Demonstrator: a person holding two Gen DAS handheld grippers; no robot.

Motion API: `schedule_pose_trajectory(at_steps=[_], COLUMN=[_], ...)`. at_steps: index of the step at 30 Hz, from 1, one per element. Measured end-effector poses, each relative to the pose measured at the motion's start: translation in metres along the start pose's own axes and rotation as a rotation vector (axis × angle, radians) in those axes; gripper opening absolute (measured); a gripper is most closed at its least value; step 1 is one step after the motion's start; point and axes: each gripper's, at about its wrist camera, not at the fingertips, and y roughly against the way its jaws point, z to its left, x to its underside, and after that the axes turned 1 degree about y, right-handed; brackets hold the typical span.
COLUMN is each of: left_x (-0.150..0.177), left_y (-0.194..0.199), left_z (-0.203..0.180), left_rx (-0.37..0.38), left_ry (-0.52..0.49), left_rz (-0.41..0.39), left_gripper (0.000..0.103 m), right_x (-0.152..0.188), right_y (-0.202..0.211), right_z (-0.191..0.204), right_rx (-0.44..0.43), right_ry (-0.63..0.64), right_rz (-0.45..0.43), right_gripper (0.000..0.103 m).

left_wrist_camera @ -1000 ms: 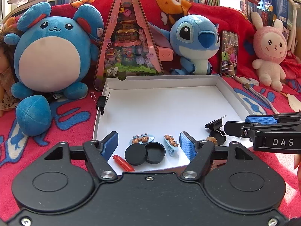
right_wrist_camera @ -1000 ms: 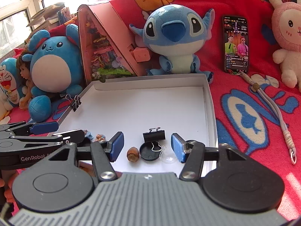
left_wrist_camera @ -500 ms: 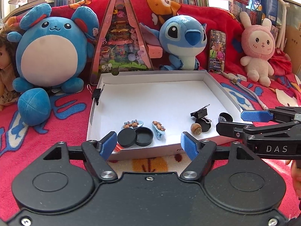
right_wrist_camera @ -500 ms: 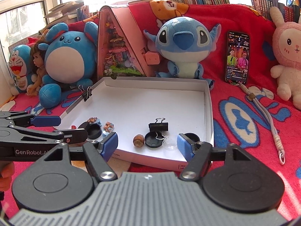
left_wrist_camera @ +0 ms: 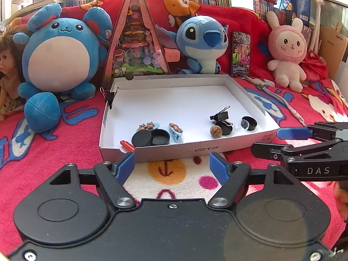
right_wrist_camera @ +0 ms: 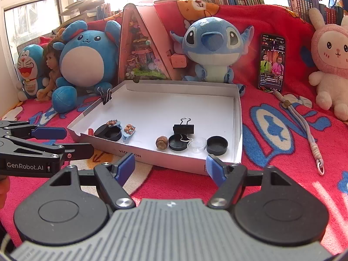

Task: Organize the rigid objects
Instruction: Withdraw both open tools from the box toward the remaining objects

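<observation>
**Left wrist view: small hard items in white cardboard tray, tongs empty**

White shallow cardboard tray (left_wrist_camera: 184,150) on red patterned blanket (left_wrist_camera: 65,152). Contents, near edge: black round lidded tin (left_wrist_camera: 150,138), two blue hair clips with bead trim (left_wrist_camera: 175,129), black metal binder clip (left_wrist_camera: 219,116), brown acorn-like nut (left_wrist_camera: 216,131), clear plastic cap (left_wrist_camera: 242,125). All light, stiff; nut likely rolls, cap slippery. Take clip by its body. Left tongs (left_wrist_camera: 171,166) and right tongs (right_wrist_camera: 169,166) both wide, holding nothing, short of tray.
</observation>
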Motion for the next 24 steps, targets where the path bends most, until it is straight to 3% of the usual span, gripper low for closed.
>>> schedule_pose_trajectory(at_steps=[17,19,24], left_x=[0.038,0.044,0.056], left_y=[0.017,0.020,0.027], left_z=[-0.007,-0.009,-0.015], left_rx=[0.038,0.050,0.072], left_ry=[-0.041,-0.065,-0.121], left_rz=[0.036,0.044,0.054], left_gripper=[0.074,0.072,0.057], right_x=[0.035,0.039,0.050], right_y=[0.018,0.020,0.023], right_z=[0.015,0.016,0.019], right_rx=[-0.007,-0.015,-0.032], right_ry=[0.091,0.107,0.157], right_rz=[0.022,0.028,0.053], right_gripper=[0.083,0.083,0.083])
